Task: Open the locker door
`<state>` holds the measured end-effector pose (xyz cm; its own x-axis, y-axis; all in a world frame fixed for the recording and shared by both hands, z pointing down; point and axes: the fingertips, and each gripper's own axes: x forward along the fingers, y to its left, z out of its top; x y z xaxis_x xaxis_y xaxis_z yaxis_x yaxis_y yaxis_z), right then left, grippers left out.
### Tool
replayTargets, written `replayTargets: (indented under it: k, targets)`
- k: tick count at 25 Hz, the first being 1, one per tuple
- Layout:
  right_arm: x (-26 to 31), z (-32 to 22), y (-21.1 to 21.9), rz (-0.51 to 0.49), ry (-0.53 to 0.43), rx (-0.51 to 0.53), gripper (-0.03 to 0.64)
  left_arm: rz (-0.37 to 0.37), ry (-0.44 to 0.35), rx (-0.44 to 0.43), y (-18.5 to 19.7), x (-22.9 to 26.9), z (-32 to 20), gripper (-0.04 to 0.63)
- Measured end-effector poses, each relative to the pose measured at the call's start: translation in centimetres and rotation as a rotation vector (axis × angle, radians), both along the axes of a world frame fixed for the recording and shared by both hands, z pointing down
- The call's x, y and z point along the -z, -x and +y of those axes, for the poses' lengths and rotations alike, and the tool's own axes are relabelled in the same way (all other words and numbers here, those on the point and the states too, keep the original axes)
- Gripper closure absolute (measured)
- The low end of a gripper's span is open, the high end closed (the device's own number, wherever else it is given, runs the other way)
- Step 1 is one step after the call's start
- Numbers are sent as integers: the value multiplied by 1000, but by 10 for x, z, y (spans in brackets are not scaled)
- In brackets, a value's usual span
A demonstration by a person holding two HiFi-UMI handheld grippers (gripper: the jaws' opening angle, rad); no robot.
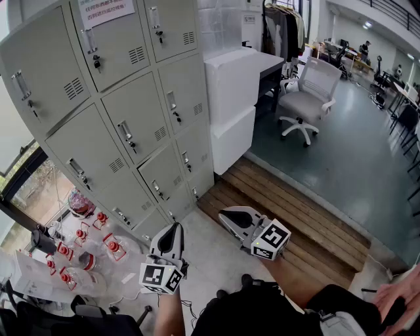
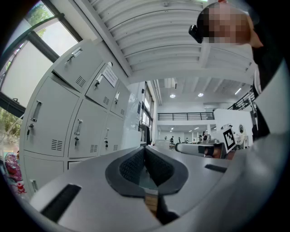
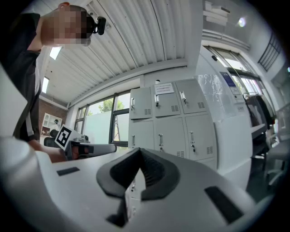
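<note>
I hold two tools, and both are closed with nothing in them. My left gripper (image 2: 145, 151) has its two dark pads pressed together at the tips. My right gripper (image 3: 138, 154) is closed the same way. Both tools are low and near me, side by side but not touching. They point almost flat toward the lockers (image 1: 131, 105). The lockers are far from my tools, up on the left side of the room. They are grey and stand in rows, one on top of another. Every door (image 1: 138, 118) I can see is closed, and the doors face me. Each door is taller than it is wide, so its long side goes up and down. Each one has a thin handle (image 3: 159, 137) that also stands up and down, on the left side of the door. There are little air slots (image 3: 180, 154) low on the right side. A white paper (image 1: 105, 10) is stuck on one top door. Just to the right of the lockers stands a big white box (image 1: 233, 85). Past it, farther right, is a grey chair (image 1: 308, 98) on wheels. A wooden step (image 1: 289, 210) lies on the floor beyond my right tool. Bottles with red caps (image 1: 111, 246) sit low on the left, under the lockers.
</note>
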<state>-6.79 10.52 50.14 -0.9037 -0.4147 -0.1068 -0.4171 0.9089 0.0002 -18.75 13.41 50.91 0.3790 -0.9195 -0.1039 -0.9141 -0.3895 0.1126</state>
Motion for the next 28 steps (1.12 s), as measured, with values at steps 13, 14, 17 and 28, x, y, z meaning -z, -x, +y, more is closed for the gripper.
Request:
replayTargets:
  k: [13,14,17,28]
  targets:
    - [19,2,7,-31,-12,21,607,-28,26,-31,2,20,-7,581]
    - [21,-1,7,-32,-16,11,607,-29,25,-31,2,21,-8,581]
    - [37,-10,6,-45,-51,-15,606,-40,24,-41,4,29,-14,581]
    - [120,-49,17,-54,-137,6,606,-158,6,-103,9,96,-44,581]
